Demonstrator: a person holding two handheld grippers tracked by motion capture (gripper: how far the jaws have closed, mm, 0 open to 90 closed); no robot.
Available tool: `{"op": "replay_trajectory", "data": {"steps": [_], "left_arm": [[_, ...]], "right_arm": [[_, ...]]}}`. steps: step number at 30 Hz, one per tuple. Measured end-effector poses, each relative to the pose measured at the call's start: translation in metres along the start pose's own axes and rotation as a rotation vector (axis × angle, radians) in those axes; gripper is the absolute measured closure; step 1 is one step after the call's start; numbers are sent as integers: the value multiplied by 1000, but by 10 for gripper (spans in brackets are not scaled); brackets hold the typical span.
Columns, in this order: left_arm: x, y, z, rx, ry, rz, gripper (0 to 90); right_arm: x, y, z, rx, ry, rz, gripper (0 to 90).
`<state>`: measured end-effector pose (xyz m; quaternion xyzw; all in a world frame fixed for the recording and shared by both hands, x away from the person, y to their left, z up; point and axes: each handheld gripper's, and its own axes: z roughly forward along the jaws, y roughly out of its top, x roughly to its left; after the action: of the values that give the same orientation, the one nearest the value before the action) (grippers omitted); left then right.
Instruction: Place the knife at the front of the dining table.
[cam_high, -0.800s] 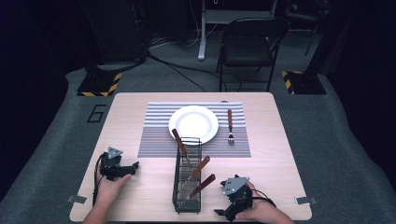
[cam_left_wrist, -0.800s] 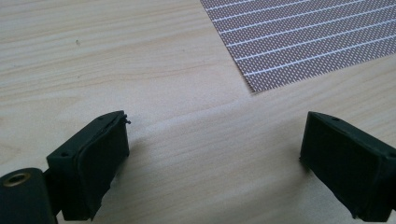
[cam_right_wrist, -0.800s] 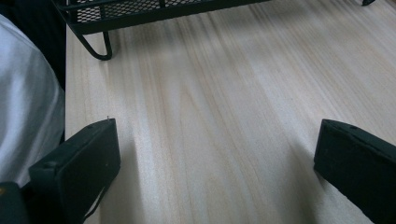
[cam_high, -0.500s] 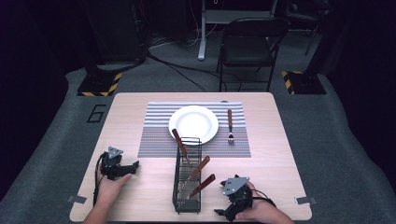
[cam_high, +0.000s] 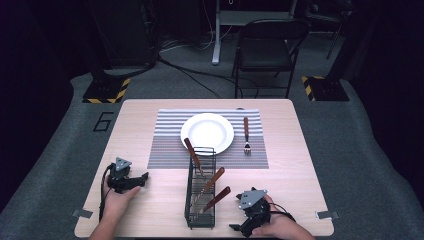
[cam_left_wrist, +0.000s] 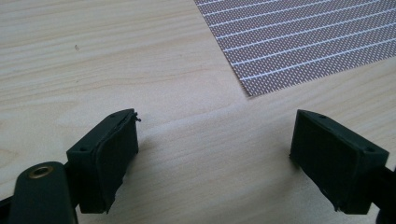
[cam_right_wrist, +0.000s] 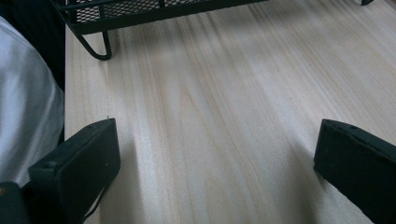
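A black wire rack (cam_high: 201, 187) stands near the table's front edge and holds three wooden-handled utensils (cam_high: 210, 182). Behind it a white plate (cam_high: 207, 132) lies on a striped placemat (cam_high: 170, 145), with a fork (cam_high: 246, 134) beside the plate on its right. My left gripper (cam_high: 145, 177) rests on the table at the front left, open, with bare wood between its jaws (cam_left_wrist: 212, 149). My right gripper (cam_high: 239, 227) lies at the front right, open, with nothing between its jaws (cam_right_wrist: 215, 168). The rack's foot (cam_right_wrist: 95, 46) shows ahead of the right gripper.
The placemat's corner (cam_left_wrist: 261, 79) lies ahead of the left gripper. A white sleeve (cam_right_wrist: 23, 102) is at the left in the right gripper view. A dark chair (cam_high: 267, 50) stands beyond the table's far edge. Tape marks (cam_high: 325, 215) sit at the front corners.
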<state>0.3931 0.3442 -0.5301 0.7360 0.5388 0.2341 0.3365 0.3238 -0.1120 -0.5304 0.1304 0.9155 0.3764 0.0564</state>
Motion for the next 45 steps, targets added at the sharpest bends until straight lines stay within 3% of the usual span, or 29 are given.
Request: {"op": "replay_trajectory", "data": {"steps": [4, 8, 12, 13, 17, 25, 30, 35, 38, 45], "left_arm": [[0, 1, -2, 14, 3, 2, 172], [-2, 4, -5, 43, -1, 9, 262], [-5, 8, -11, 40, -39, -9, 348], [-6, 12, -16, 34, -68, -22, 356], [-10, 19, -23, 39, -78, -36, 366], [-31, 41, -44, 3, -135, -4, 402], [-41, 48, -48, -3, -155, 22, 401], [-54, 60, -52, -6, -230, 2, 482], [-60, 66, -53, -8, -251, 16, 511], [-74, 81, -56, -24, -273, 51, 515]], "right_arm": [[0, 0, 0, 0, 0, 0, 0], [0, 0, 0, 0, 0, -1, 0], [0, 0, 0, -1, -1, -3, 0], [0, 0, 0, 0, 0, -3, 0], [0, 0, 0, 4, -1, 4, 0], [1, 0, 0, 5, 1, 7, 0], [1, 0, 0, 5, 1, 8, 0], [1, 0, 0, 5, 1, 7, 0], [1, 0, 0, 5, 2, 8, 0], [1, 0, 0, 5, 1, 8, 0]]}}
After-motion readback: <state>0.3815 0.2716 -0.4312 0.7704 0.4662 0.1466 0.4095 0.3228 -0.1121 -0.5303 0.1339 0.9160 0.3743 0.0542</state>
